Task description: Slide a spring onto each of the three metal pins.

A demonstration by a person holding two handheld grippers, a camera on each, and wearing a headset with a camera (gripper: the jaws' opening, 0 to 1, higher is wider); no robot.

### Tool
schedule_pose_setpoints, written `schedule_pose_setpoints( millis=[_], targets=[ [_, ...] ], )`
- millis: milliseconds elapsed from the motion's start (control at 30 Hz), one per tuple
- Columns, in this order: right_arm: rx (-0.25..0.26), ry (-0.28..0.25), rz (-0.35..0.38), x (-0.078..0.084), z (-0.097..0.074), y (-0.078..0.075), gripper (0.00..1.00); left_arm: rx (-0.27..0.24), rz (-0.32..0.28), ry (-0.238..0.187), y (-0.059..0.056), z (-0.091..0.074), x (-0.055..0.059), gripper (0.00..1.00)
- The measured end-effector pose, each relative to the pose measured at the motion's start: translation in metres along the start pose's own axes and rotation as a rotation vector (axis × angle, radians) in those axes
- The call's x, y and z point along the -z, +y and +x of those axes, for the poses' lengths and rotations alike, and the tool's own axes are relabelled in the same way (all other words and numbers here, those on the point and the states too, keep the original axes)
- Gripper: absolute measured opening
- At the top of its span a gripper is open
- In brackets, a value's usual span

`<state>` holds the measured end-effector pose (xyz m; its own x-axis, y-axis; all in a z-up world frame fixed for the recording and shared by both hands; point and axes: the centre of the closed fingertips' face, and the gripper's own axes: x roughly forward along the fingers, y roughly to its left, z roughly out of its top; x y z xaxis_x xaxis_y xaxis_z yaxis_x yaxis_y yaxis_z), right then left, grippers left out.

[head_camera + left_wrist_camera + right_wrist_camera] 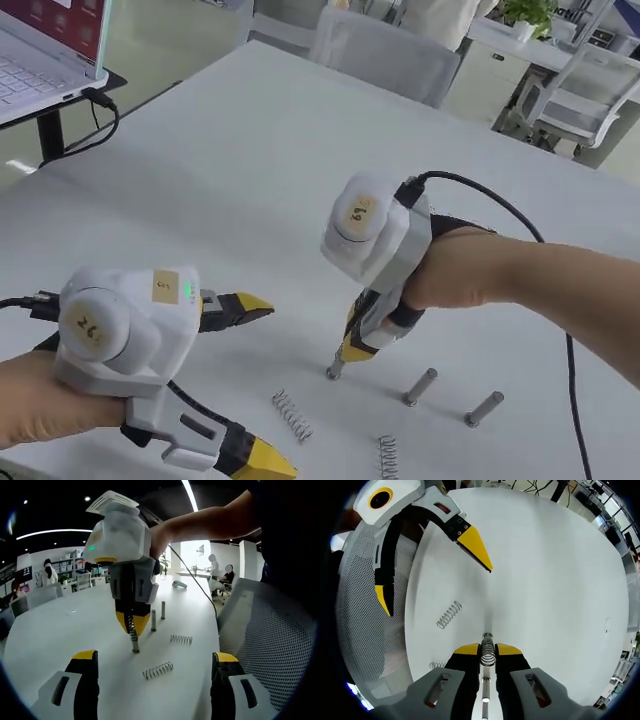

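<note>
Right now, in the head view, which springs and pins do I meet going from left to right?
first loose spring → first pin, under the right gripper → second loose spring → middle pin → last pin

The far stretch of the worktop (250,170) lies bare and wide, with a laptop (40,50) off at its left corner. Nearer, room is tighter. The right tool (350,350), clamped on a spring (488,655), stands over the leftmost pin (334,372) and bars it from above. The middle pin (420,386) and right pin (484,407) stand upright and uncovered, a gap between them. A loose spring (292,414) lies by the wide-spread left tool (278,389), and a second loose spring (387,455) lies further right, both before the pins. A cable (500,215) loops over the right side.
</note>
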<state>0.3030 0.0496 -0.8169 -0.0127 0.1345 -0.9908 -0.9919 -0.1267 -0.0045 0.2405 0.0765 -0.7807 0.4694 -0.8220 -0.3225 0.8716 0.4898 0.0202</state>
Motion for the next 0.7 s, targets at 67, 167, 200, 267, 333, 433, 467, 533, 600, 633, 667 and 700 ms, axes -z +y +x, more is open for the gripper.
schedule_pose_setpoints(
  millis=[67, 167, 200, 267, 333, 433, 467, 533, 600, 633, 667, 700],
  targets=[
    [0.001, 0.006, 0.001, 0.000, 0.003, 0.000, 0.08, 0.002, -0.001, 0.001, 0.000, 0.000, 0.001, 0.92],
    [0.004, 0.006, 0.000, 0.000, 0.007, 0.001, 0.08, 0.001, 0.001, 0.001, 0.001, 0.000, 0.002, 0.92],
    [-0.001, 0.008, 0.005, 0.000, 0.009, 0.002, 0.08, 0.000, 0.001, 0.002, 0.001, 0.000, 0.002, 0.92],
    [-0.001, 0.007, 0.004, 0.000, 0.012, 0.002, 0.08, -0.001, 0.001, 0.002, 0.002, -0.001, 0.002, 0.92],
    [0.002, 0.006, 0.009, 0.001, 0.015, 0.001, 0.08, -0.002, 0.002, 0.003, 0.002, -0.001, 0.003, 0.92],
    [0.000, 0.006, 0.021, 0.001, 0.019, 0.001, 0.08, -0.002, 0.004, 0.010, 0.001, -0.001, 0.004, 0.91],
    [0.003, 0.004, 0.019, 0.001, 0.020, 0.001, 0.09, -0.001, 0.005, 0.010, 0.001, -0.001, 0.005, 0.91],
    [0.002, 0.009, 0.020, 0.002, 0.023, 0.002, 0.09, -0.002, 0.002, 0.011, 0.001, -0.002, 0.005, 0.91],
    [0.002, 0.009, 0.021, 0.002, 0.026, 0.002, 0.09, -0.003, -0.002, 0.012, 0.001, -0.001, 0.006, 0.91],
    [0.000, 0.013, 0.021, 0.002, 0.026, 0.002, 0.09, -0.005, -0.002, 0.013, 0.001, -0.001, 0.007, 0.91],
    [-0.001, 0.014, 0.023, 0.002, 0.027, 0.002, 0.09, -0.005, -0.005, 0.014, 0.001, -0.001, 0.007, 0.91],
    [-0.003, 0.012, 0.023, 0.002, 0.027, 0.002, 0.09, -0.005, -0.007, 0.014, 0.001, -0.001, 0.007, 0.91]
  ],
)
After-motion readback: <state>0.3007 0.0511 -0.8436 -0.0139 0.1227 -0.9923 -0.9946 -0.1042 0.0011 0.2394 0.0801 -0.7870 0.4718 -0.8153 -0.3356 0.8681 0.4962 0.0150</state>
